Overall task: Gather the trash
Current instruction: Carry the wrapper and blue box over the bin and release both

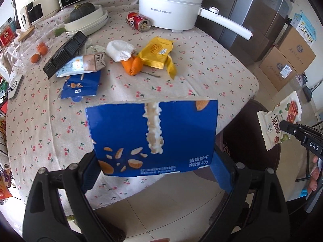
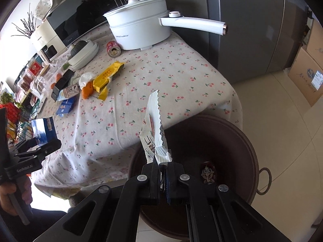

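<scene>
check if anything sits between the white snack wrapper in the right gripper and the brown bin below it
Nothing visible does. The right gripper holds the white snack wrapper above the open mouth of the brown bin, beside the table edge. Only a small dark wrapper lies inside the bin.

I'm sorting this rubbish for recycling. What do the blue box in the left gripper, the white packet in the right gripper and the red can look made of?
Blue box: printed paperboard, glossy; a torn strip shows pale fibre.
White packet: thin plastic film, probably foil-lined; serrated edge, silvery inside.
Red can: looks like metal, with a shiny rim and printed body.
</scene>
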